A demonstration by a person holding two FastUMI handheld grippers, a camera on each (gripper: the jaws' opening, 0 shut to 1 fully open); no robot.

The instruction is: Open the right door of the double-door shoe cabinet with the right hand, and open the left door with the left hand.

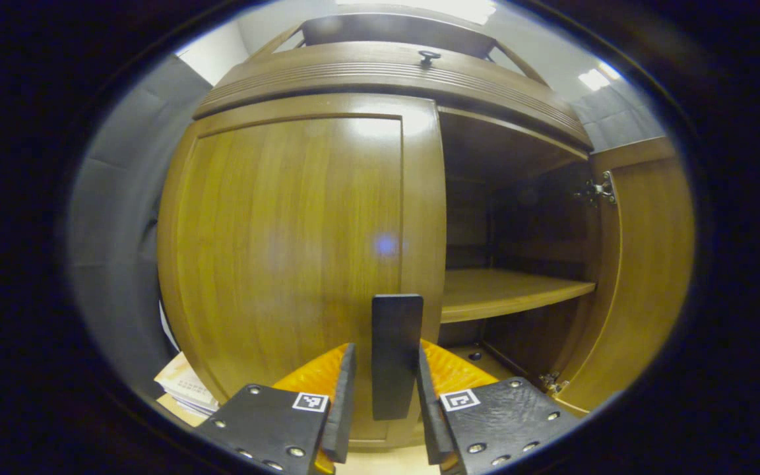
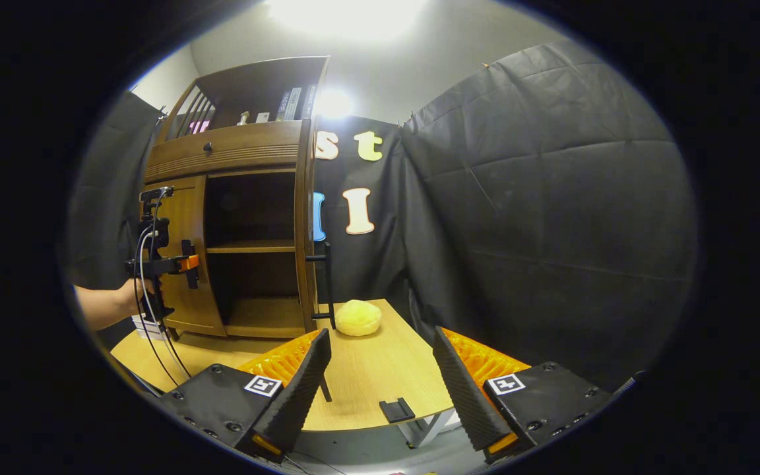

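In the left gripper view, the shoe cabinet [image 1: 380, 72] stood close ahead with its left door [image 1: 287, 251] shut and flush against the frame. That door's dark upright handle [image 1: 396, 356] rose between the fingers of the left gripper [image 1: 385, 402]. The fingers stood narrowly apart on either side of the handle, with a slight gap visible on each side, so they did not appear to press on it. To the right, the right door [image 1: 644, 277] hung swung wide open, its hinge showing near the top, and the wooden shelf [image 1: 512, 290] inside lay exposed.

In the right gripper view, the cabinet [image 2: 235, 152] stood on the bench [image 2: 373, 376] at the left. The right door [image 2: 305, 231] was seen edge-on, swung out, with its dark bar handle [image 2: 328, 284] facing the booth wall. A pale yellow rounded lump [image 2: 357, 317] lay on the bench just beside that door. The right gripper [image 2: 380, 389] hung wide open and empty, well back from the cabinet above the bench's near edge. Farther off, a hand [image 2: 113, 305] held the left gripper [image 2: 185, 264] up against the left door [image 2: 185, 264].
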